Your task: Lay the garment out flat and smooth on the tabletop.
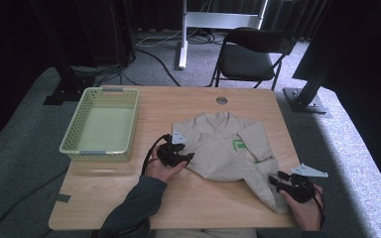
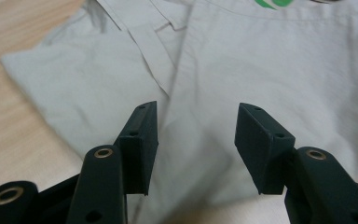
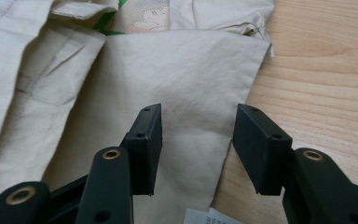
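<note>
A beige shirt (image 1: 223,144) with a green patch lies partly folded on the wooden table (image 1: 104,198). My left gripper (image 1: 188,158) is at the shirt's left edge, pointing right. In the left gripper view it (image 2: 198,109) stands open just above the beige cloth (image 2: 242,60), with nothing pinched between the pads. My right gripper (image 1: 276,178) sits at the shirt's near right corner. In the right gripper view it (image 3: 198,109) is open over the shirt's edge (image 3: 186,70), where the cloth meets bare wood (image 3: 321,93). A white label (image 3: 203,217) peeks out near the bottom.
A light green plastic basket (image 1: 99,148) stands on the table's left side. A small round hole (image 1: 222,100) is near the table's far edge. A black folding chair (image 1: 250,54) and a white stand (image 1: 183,39) are on the floor beyond.
</note>
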The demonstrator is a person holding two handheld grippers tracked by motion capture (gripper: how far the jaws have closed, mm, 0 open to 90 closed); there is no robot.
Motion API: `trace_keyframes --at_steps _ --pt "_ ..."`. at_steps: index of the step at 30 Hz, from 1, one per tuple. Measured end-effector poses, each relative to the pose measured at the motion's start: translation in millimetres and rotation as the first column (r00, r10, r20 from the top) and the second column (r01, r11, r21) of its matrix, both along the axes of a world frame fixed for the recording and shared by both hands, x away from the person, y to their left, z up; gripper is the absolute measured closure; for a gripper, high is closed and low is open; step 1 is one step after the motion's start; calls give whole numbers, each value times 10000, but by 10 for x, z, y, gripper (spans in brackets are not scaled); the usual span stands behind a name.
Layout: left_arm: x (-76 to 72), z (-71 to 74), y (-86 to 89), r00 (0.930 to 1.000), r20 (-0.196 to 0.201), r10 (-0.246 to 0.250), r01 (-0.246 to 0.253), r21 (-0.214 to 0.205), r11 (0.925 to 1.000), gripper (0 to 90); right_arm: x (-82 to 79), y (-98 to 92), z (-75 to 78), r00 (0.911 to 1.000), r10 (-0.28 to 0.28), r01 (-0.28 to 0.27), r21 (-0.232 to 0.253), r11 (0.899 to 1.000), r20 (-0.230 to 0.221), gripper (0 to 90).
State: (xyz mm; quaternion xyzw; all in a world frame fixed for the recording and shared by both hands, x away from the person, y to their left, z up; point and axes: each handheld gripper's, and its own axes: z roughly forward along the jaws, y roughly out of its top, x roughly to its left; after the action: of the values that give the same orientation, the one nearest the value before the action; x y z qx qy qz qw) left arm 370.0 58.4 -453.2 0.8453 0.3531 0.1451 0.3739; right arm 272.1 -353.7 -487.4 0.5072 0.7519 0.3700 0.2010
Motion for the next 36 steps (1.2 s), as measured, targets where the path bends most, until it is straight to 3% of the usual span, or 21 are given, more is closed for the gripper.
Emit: trace_keyframes --at_steps 5,9,17,28,34,36 --pt "137 21 -79 9998 -218 38 -37 44 10000 484 2 4 0 10000 10 -10 -88 10000 16 515" --pt "222 2 -131 9992 -397 60 -47 330 9994 484 7 -6 0 10000 27 -27 34 10000 -24 510" --pt "285 -86 -234 9975 -691 -123 168 647 9978 499 10 -11 -1 10000 69 -68 88 9999 -38 495" --pt "195 -79 -292 9987 -357 -363 401 1112 9930 719 9 -8 -1 10000 69 -69 77 9999 -43 488" --pt "136 -32 -250 9982 -457 -398 439 927 9947 873 8 -4 -1 10000 72 -71 103 9999 -60 474" --pt "103 -2 -231 9984 -361 -444 470 765 9960 886 5 1 0 10000 43 -43 104 9999 -66 472"
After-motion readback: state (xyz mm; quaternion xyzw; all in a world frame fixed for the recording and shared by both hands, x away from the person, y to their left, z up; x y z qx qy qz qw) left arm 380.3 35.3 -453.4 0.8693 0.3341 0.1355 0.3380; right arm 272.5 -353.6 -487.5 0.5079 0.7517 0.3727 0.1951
